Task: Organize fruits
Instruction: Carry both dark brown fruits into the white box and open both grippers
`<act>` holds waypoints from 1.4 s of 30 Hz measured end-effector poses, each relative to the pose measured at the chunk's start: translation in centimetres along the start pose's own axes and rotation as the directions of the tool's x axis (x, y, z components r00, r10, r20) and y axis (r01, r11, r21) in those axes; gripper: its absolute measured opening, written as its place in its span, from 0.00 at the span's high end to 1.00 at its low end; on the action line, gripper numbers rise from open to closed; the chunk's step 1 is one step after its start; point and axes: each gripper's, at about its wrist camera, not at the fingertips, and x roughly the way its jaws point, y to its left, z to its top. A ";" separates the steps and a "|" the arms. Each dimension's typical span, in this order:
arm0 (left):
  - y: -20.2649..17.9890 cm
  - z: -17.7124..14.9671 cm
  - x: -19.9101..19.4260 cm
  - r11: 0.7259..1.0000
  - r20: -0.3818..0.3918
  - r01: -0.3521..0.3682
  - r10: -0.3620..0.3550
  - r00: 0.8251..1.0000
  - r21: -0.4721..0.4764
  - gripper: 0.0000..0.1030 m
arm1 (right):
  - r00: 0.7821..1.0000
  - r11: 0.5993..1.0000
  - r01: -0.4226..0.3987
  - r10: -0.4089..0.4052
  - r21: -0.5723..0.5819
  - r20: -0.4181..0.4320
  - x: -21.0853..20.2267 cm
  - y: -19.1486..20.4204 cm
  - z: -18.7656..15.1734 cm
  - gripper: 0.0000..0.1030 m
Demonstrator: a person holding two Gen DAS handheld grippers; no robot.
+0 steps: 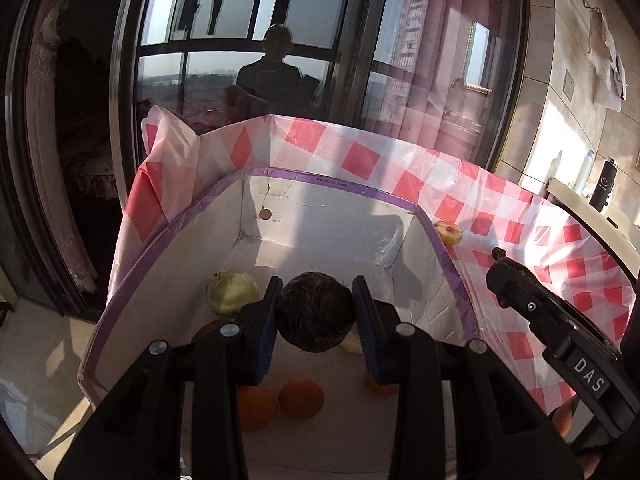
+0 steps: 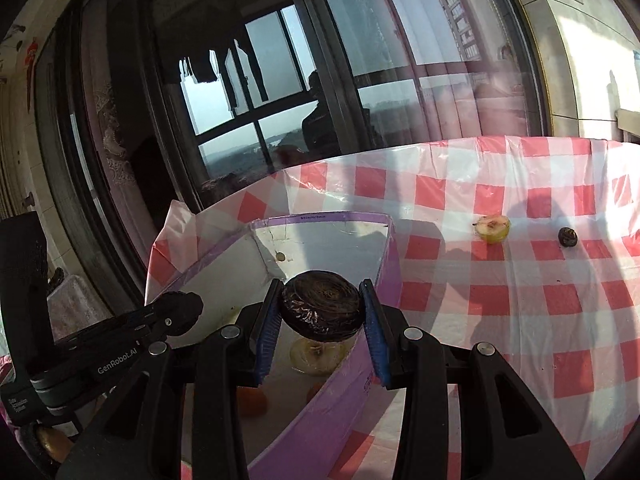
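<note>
My left gripper (image 1: 316,312) is shut on a dark brown round fruit (image 1: 316,314) and holds it above the inside of the white box with a purple rim (image 1: 340,186). In the box lie a pale green fruit (image 1: 232,292) and several oranges (image 1: 301,398). My right gripper (image 2: 322,314) is shut on a dark wrinkled fruit (image 2: 322,308) over the box's right wall (image 2: 320,420). A cut yellow-green fruit half (image 2: 493,229) and a small dark fruit (image 2: 567,237) lie on the checked cloth. The cut half also shows in the left wrist view (image 1: 449,233).
The table carries a red and white checked plastic cloth (image 2: 520,300). A large window (image 1: 260,40) stands behind it. A tiled wall (image 1: 580,100) and a ledge with bottles (image 1: 600,188) are at the right. The right gripper's body (image 1: 560,320) shows beside the box.
</note>
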 end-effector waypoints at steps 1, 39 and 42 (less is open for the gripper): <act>0.1 -0.2 0.4 1.000 -0.012 -0.008 0.008 1.000 0.011 0.65 | 1.000 1.000 0.000 -0.001 -0.030 -0.012 0.6 0.7 0.2 0.62; -1.2 -0.6 4.6 0.987 -0.276 -0.043 0.085 0.957 0.156 0.38 | 0.896 0.964 0.032 -0.144 -0.262 -0.420 12.4 2.4 1.1 0.56; -1.4 -0.6 4.6 0.985 -0.272 -0.055 0.099 0.957 0.166 0.38 | 0.902 0.969 0.026 -0.129 -0.247 -0.412 12.2 2.3 1.1 0.56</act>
